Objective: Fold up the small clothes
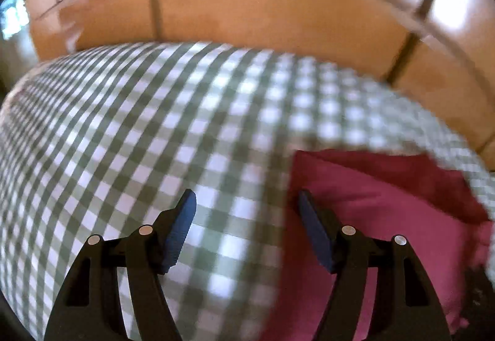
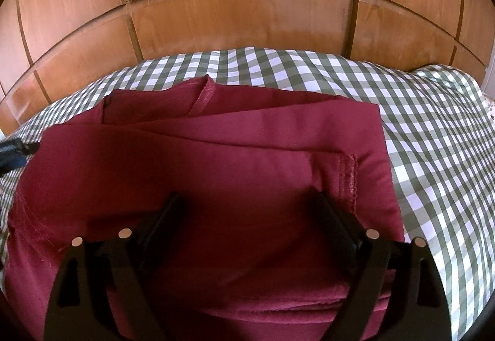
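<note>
A dark red garment (image 2: 216, 167) lies folded in several layers on a green and white checked cloth (image 2: 433, 136). My right gripper (image 2: 247, 201) is open and empty just above the garment's near part. In the left wrist view, which is blurred, the garment (image 1: 371, 211) lies at the lower right. My left gripper (image 1: 247, 201) is open and empty over the checked cloth (image 1: 139, 130), at the garment's left edge. The left gripper's tip also shows in the right wrist view (image 2: 15, 152), at the garment's left side.
A wooden panelled wall or headboard (image 2: 241, 16) rises right behind the checked surface. The checked cloth stretches to the right of the garment (image 2: 448, 170) and to its left (image 1: 92, 155). A bright window area (image 1: 12, 16) shows at the far left.
</note>
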